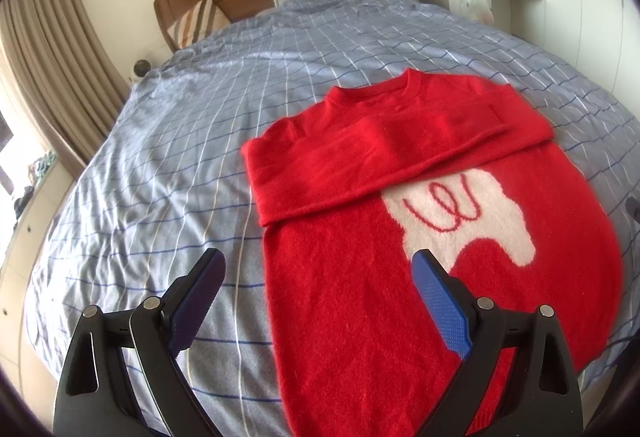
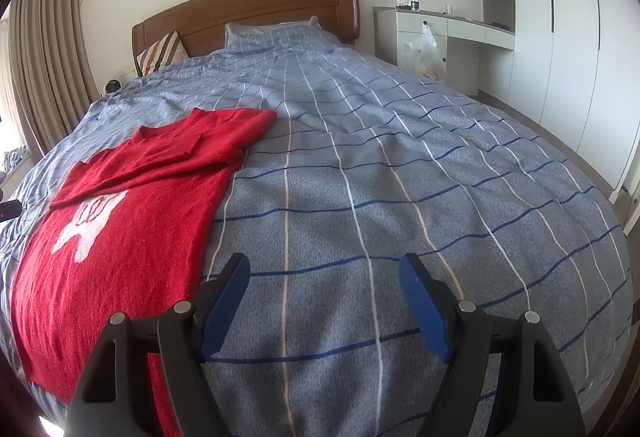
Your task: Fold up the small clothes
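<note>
Left wrist view: left gripper (image 1: 318,259) fingers spread, empty, above red sweater (image 1: 360,297) on bed (image 1: 160,157).

A blue checked bedspread (image 2: 400,165) is spread over the bed, backed by a wooden headboard (image 2: 256,9). A plastic bag (image 2: 428,53) is hung on the white desk (image 2: 452,25); beige curtains (image 2: 44,49) are drawn at the left.

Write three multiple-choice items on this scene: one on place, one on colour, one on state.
1. Where does the sweater lie?
A. on the bed
B. on the floor
C. on the desk

2. What colour is the sweater's body?
A. blue
B. red
C. green

3. How do the sleeves lie?
A. spread out wide
B. hanging off the bed
C. folded across the chest

Answers:
1 A, it rests flat on the checked cover.
2 B, red knit with a white patch.
3 C, both sleeves cross below the collar.
</note>
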Motion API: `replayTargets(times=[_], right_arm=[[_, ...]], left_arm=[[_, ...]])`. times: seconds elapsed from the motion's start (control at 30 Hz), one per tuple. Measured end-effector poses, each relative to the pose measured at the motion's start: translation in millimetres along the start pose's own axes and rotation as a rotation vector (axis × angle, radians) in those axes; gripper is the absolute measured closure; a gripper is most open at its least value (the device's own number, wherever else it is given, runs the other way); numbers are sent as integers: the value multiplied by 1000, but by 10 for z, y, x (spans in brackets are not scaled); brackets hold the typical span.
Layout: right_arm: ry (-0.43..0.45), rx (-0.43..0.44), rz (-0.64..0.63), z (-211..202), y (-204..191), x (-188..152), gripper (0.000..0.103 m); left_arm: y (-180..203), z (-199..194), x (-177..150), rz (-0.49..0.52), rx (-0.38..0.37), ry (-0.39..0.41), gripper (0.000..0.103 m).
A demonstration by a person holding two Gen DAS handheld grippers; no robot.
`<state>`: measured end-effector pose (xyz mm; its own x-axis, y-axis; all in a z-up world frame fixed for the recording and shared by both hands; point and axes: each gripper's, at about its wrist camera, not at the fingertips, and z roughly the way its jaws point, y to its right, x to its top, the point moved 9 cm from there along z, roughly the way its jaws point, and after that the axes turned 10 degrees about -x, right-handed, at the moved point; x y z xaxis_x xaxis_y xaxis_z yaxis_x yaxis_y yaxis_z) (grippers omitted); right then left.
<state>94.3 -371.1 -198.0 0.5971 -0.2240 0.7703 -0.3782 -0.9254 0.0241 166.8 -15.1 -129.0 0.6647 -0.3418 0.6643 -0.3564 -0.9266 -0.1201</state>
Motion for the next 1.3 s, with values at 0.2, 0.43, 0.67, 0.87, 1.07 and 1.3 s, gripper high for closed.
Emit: replayTargets(times=[0.2,0.43,0.67,0.87,1.07,1.3], right_arm=[[-14,-40,-10,30,31,-34,27],[-33,-63,-18,111,36,-58,27],[-46,-66,-19,150,34,-78,27],[-64,-69,-20,214,18,-117,21],[-86,-57,1,271,24,-157,17],[-86,-44,17,321,-5,-195,10]], left_arm=[[-411,135,-385,-155,12,-31,5],[-911,208,-569,-275,68,-31,5],[-1183,383,-747,-375,81,-33,5],[-1193,506,-994,-400,66,-10,2],[-1179,515,-1045,-389,58,13,0],[-1165,538,-1065,-372,72,30,0]])
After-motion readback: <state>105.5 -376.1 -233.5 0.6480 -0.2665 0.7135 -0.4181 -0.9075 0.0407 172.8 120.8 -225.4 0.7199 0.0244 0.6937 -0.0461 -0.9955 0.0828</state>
